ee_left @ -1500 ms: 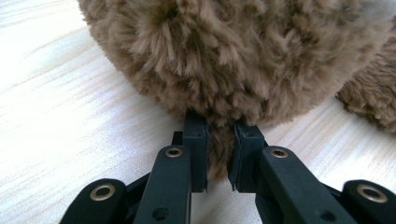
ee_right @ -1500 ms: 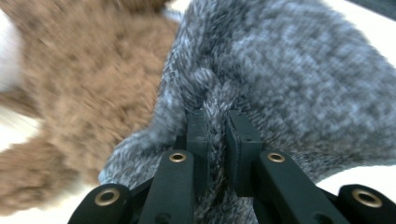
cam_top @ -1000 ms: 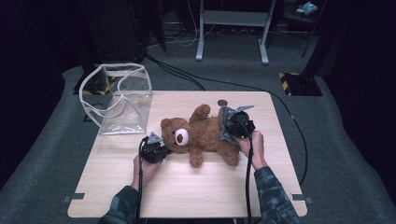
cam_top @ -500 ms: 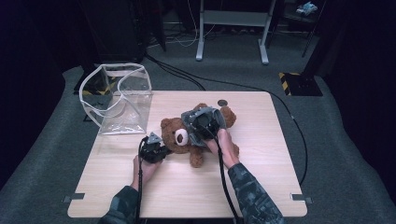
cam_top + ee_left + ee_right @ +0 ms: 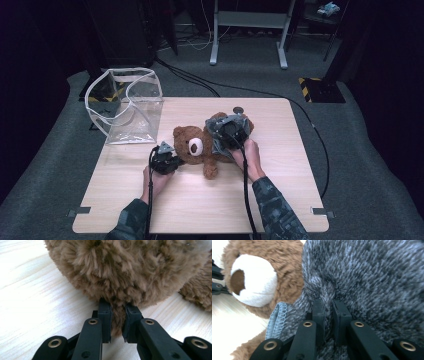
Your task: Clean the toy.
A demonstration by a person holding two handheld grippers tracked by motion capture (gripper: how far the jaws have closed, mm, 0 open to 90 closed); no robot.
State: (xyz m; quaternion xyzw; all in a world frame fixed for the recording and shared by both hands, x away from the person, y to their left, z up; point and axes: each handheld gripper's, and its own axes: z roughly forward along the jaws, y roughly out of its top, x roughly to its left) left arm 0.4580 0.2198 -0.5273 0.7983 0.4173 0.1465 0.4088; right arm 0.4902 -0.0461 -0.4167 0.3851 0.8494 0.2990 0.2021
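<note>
The right gripper (image 5: pixel 328 322), clenched on the grey sweater (image 5: pixel 372 282), has carried it toward the bear's head (image 5: pixel 192 145); the left gripper (image 5: pixel 117 320) pinches the bear's ear (image 5: pixel 117 322).

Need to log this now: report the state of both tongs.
Left tongs: shut on the teddy bear, pinching its brown fur.
Right tongs: shut on the bear's grey knit sweater.

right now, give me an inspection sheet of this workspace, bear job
surface: pale wood table, bare near the person
job's things: brown teddy bear lying on it, grey knit garment on its body
clutter: clear plastic bag at the far left corner; small dark round thing at the far edge
grippers: left claw shut on bear fur; right claw shut on the knit
cables: one trails from each claw
surroundings: grey carpet, metal stand
</note>
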